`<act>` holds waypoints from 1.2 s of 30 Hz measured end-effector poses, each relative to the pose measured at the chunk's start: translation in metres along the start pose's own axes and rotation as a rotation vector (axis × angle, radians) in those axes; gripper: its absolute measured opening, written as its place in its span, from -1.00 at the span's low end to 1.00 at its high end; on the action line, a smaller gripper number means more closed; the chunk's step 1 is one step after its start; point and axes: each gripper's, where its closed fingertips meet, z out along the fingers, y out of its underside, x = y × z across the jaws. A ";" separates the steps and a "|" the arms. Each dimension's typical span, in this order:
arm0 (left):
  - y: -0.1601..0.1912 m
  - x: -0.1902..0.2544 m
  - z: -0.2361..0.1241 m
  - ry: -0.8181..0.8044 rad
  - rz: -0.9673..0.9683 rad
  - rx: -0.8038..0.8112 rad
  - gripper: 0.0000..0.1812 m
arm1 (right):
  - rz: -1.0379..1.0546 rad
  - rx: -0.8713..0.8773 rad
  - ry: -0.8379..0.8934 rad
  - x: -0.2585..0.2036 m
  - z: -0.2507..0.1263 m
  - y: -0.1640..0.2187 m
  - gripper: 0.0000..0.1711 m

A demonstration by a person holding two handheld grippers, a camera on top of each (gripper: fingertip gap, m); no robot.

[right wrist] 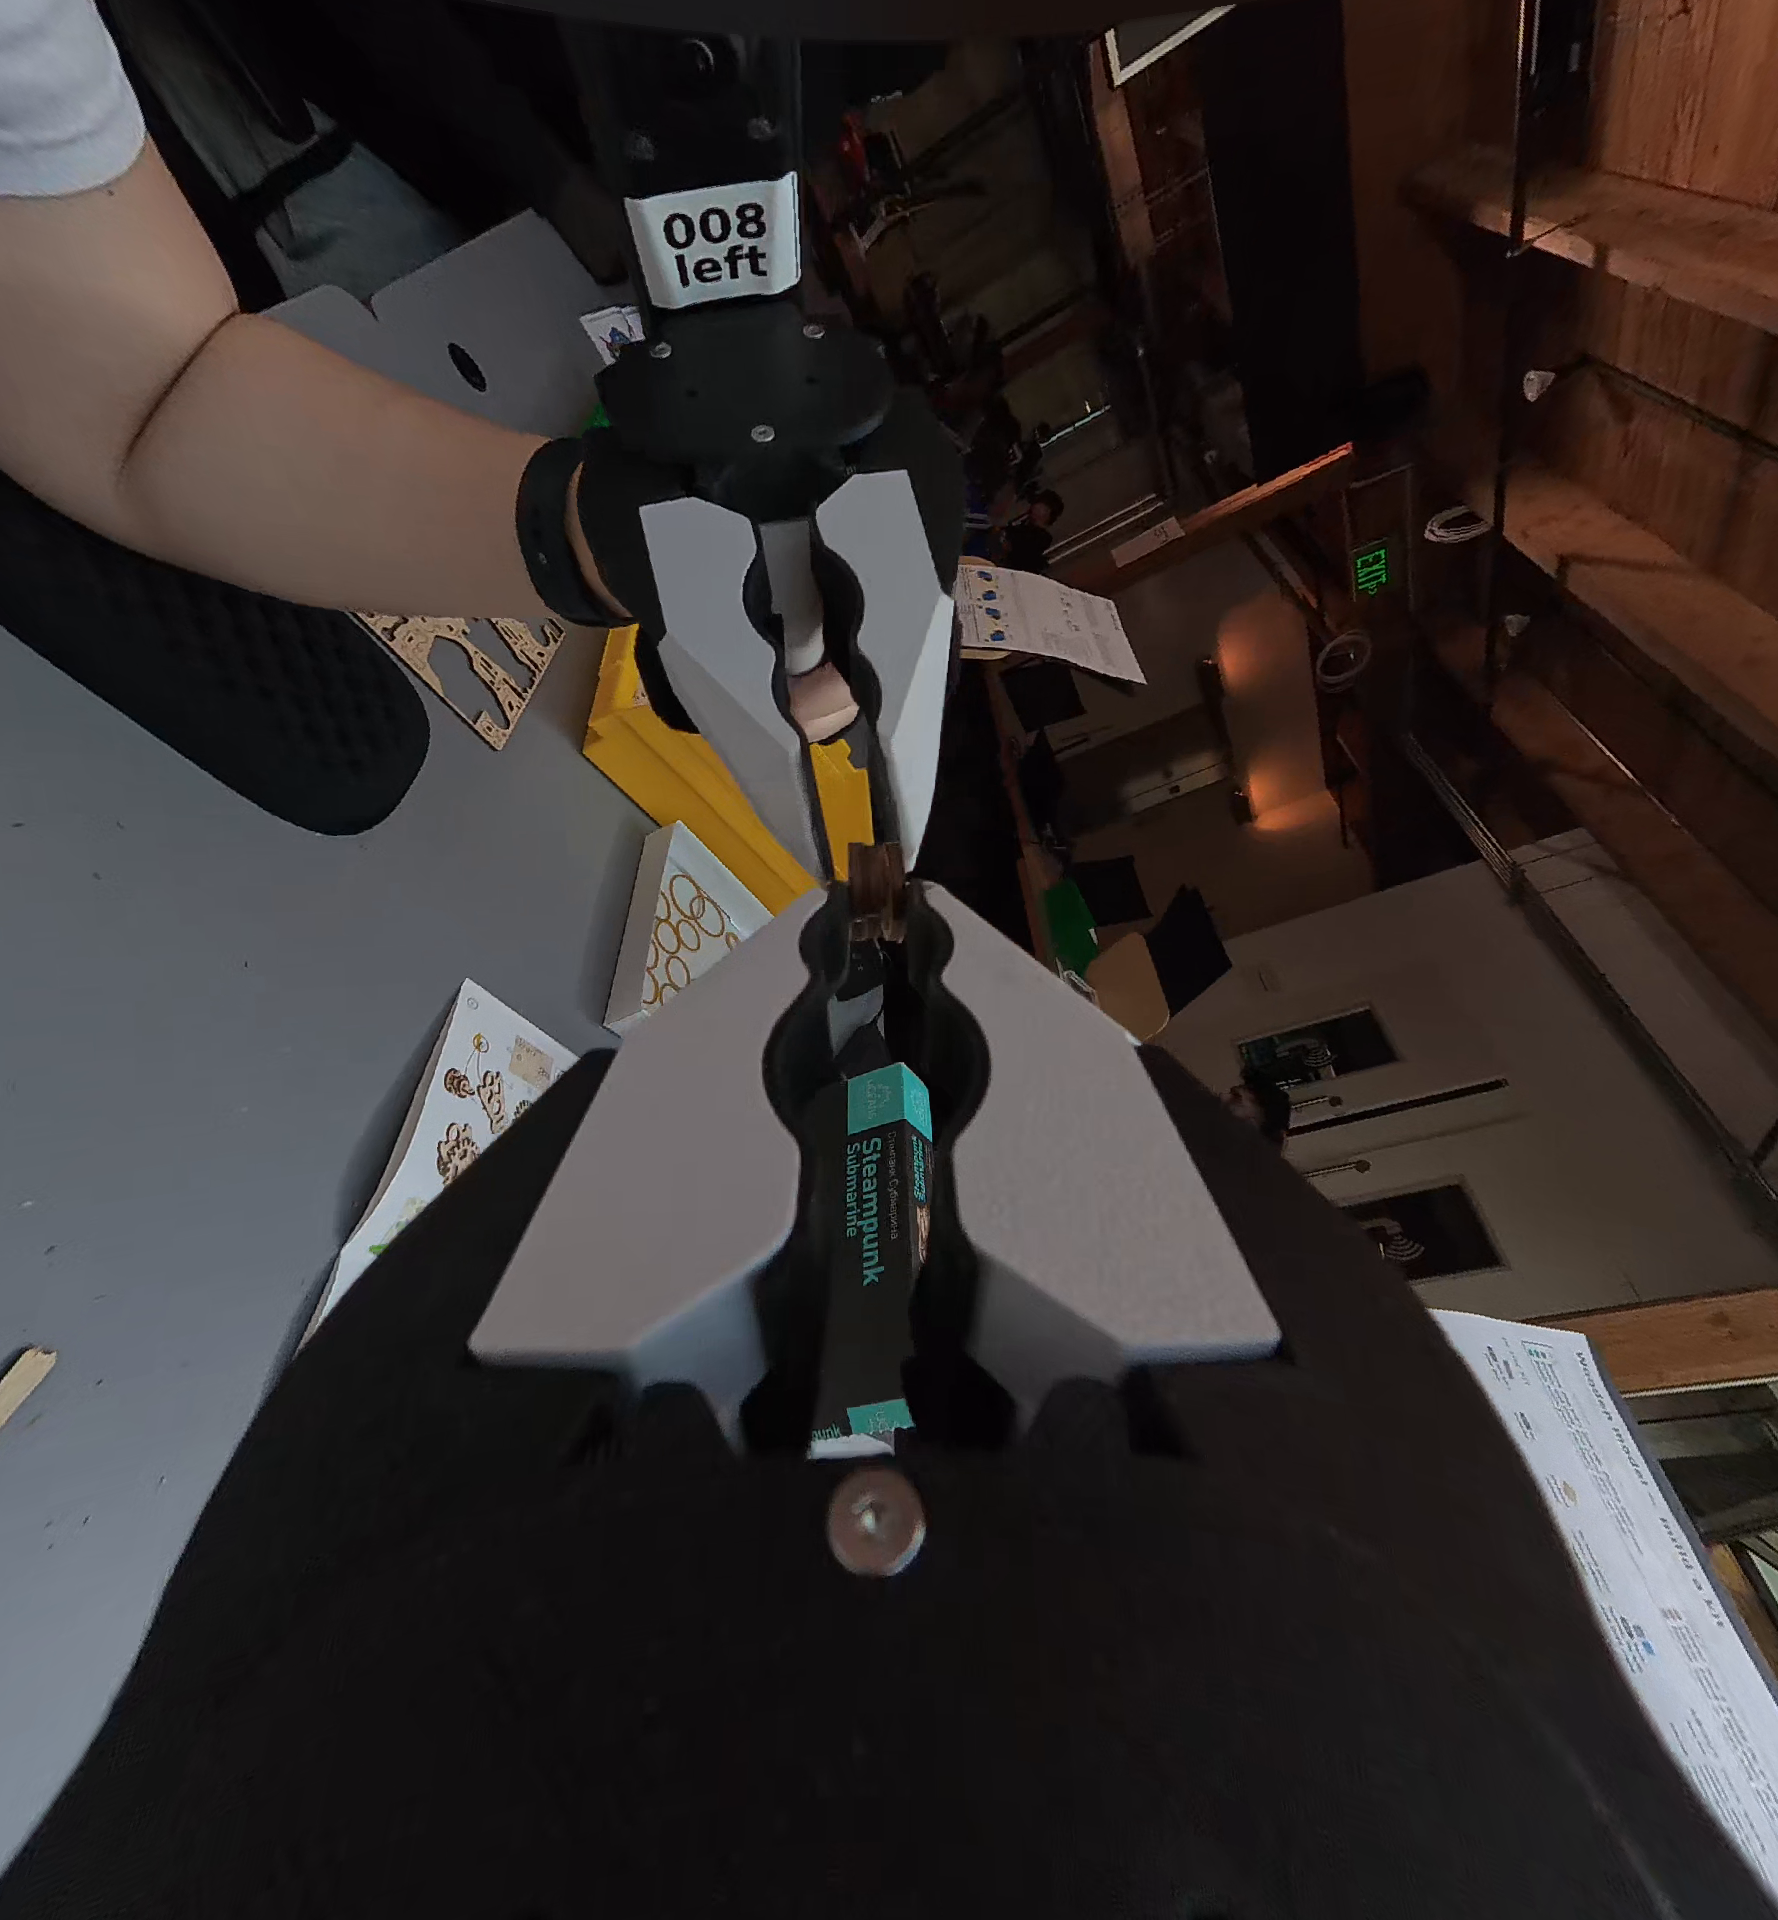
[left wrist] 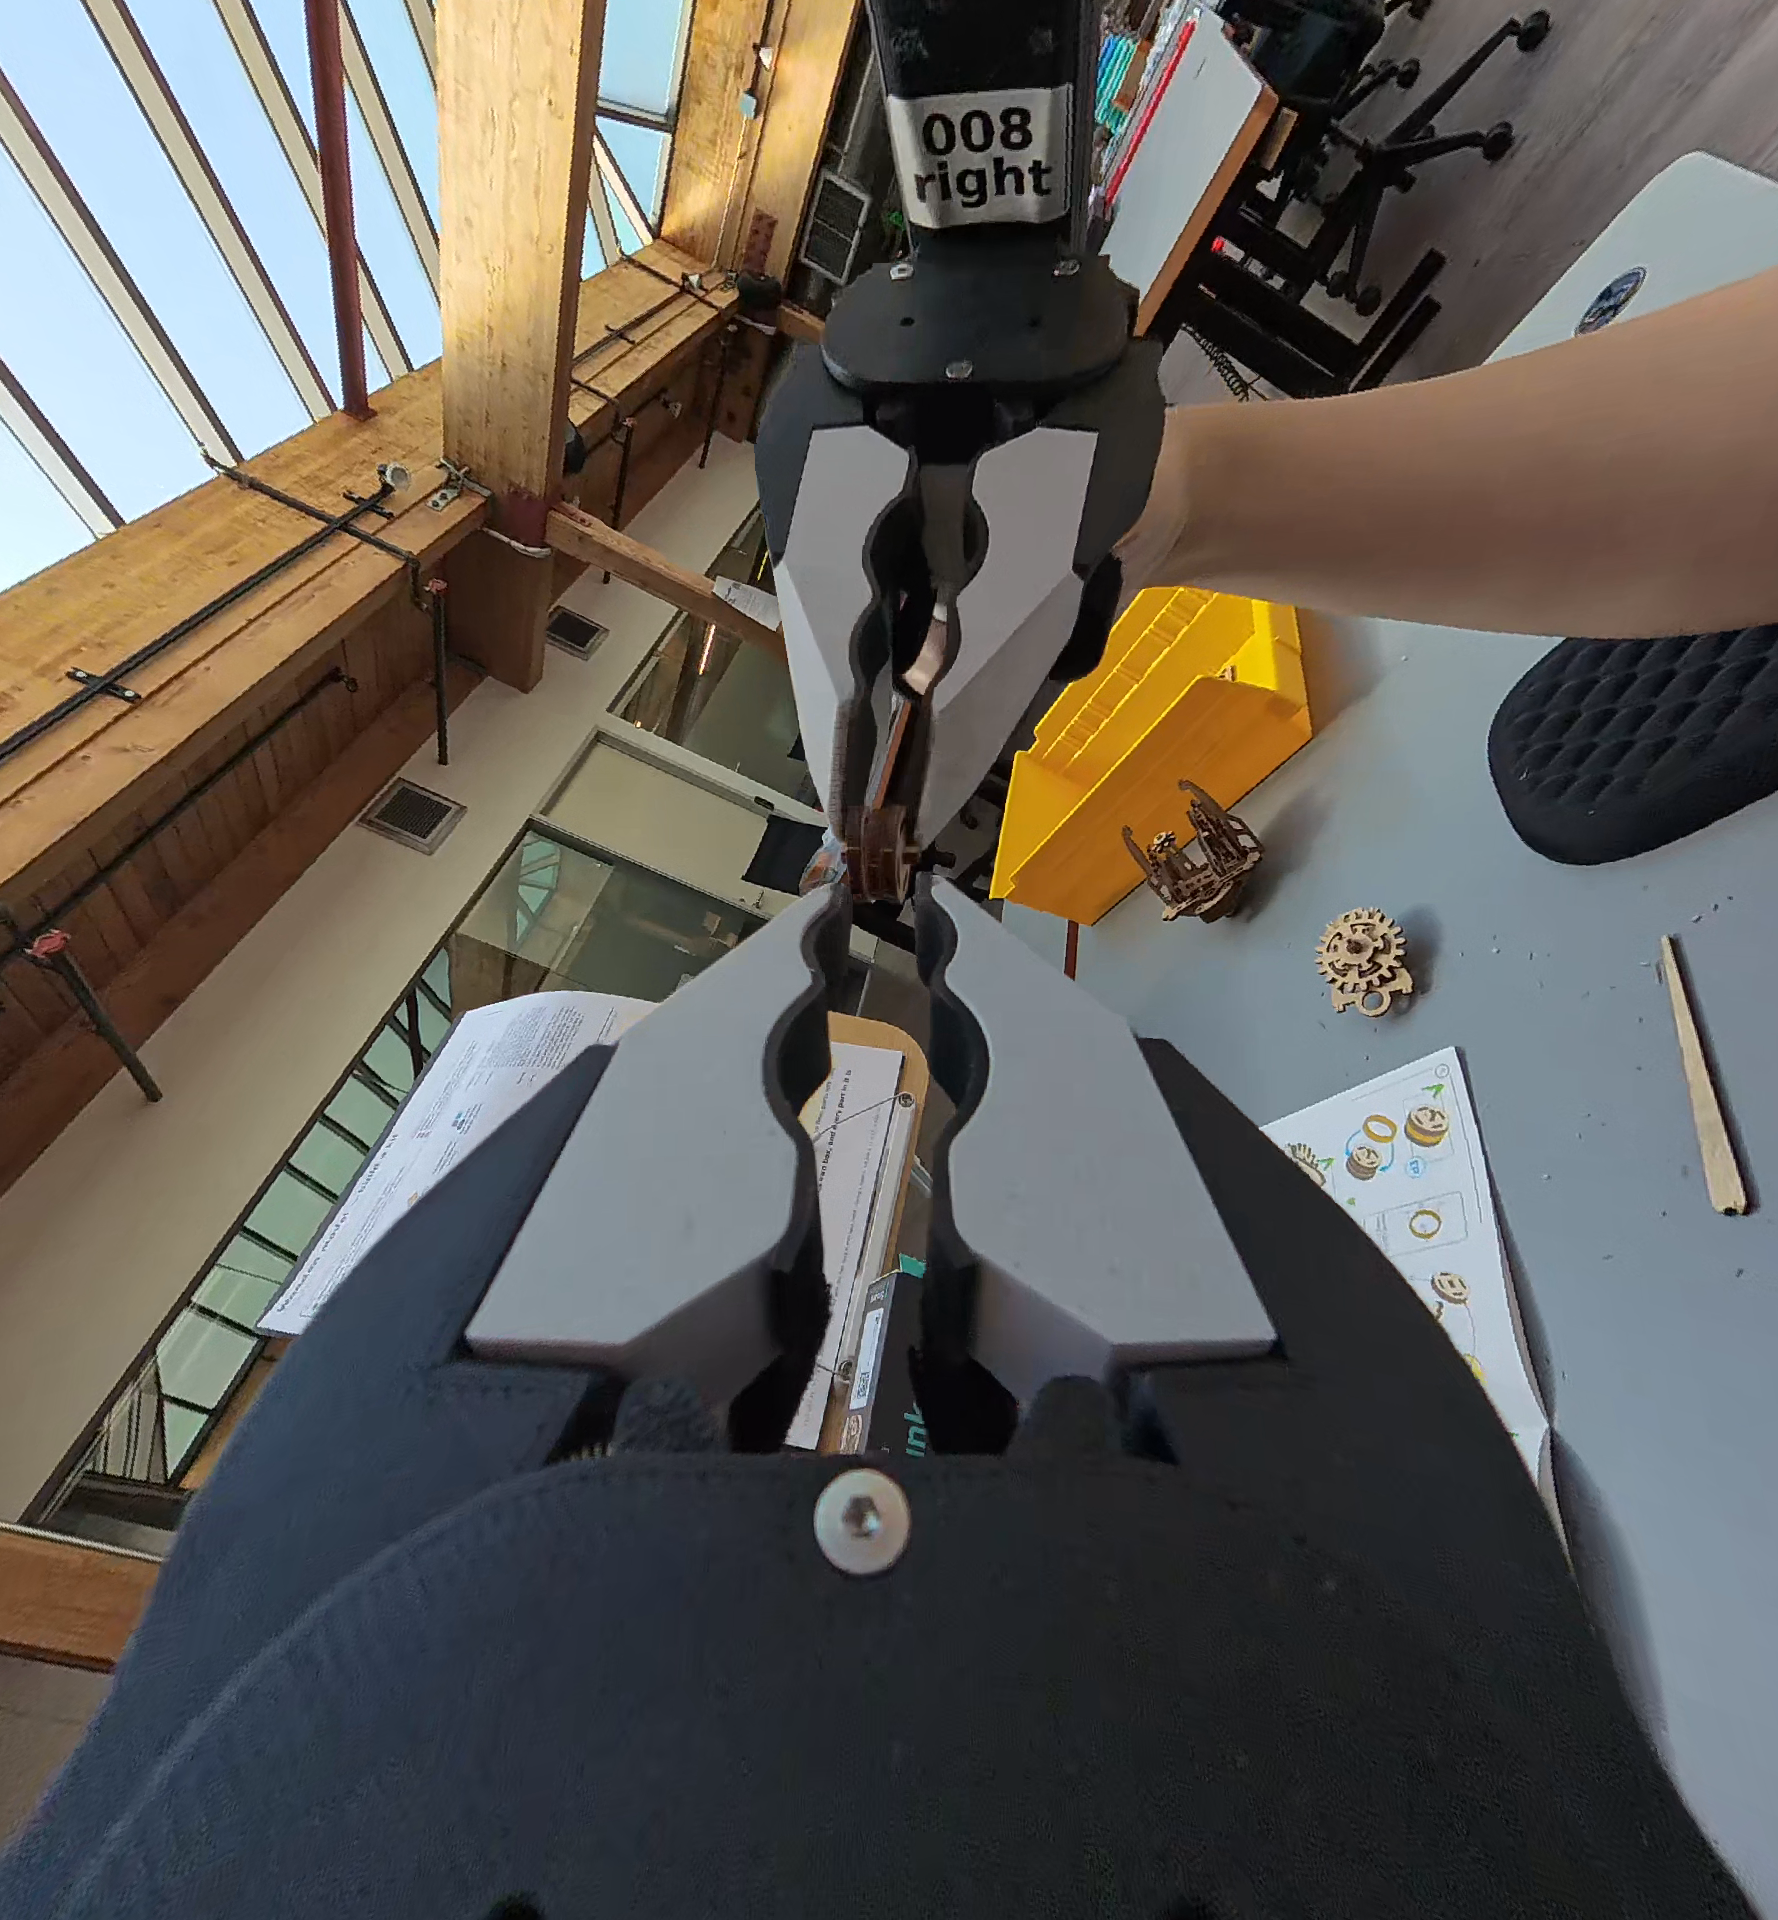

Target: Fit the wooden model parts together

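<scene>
Wooden part [left wrist: 880,858]: one, pinched between two hand-held grippers' tips.

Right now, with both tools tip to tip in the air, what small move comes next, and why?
Probably ease the left tool straight toward the right tool, pressing on the small brown wooden gear stack. It sits clamped at the right tool's tips, and the left tips look nearly shut beside it.
</scene>
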 end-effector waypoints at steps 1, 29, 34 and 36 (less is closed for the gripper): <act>0.000 0.002 0.001 0.004 0.001 -0.001 -0.89 | -0.007 -0.012 -0.003 -0.001 0.001 0.002 -0.87; 0.033 0.032 0.031 0.149 -0.135 -0.209 -0.92 | 0.206 -0.633 -0.212 -0.053 0.046 0.109 -0.61; 0.036 0.036 0.032 0.195 -0.211 -0.205 -0.92 | 0.256 -0.677 -0.255 -0.063 0.048 0.116 -0.74; 0.039 0.038 0.033 0.212 -0.244 -0.214 -0.92 | 0.279 -0.685 -0.269 -0.065 0.048 0.119 -0.76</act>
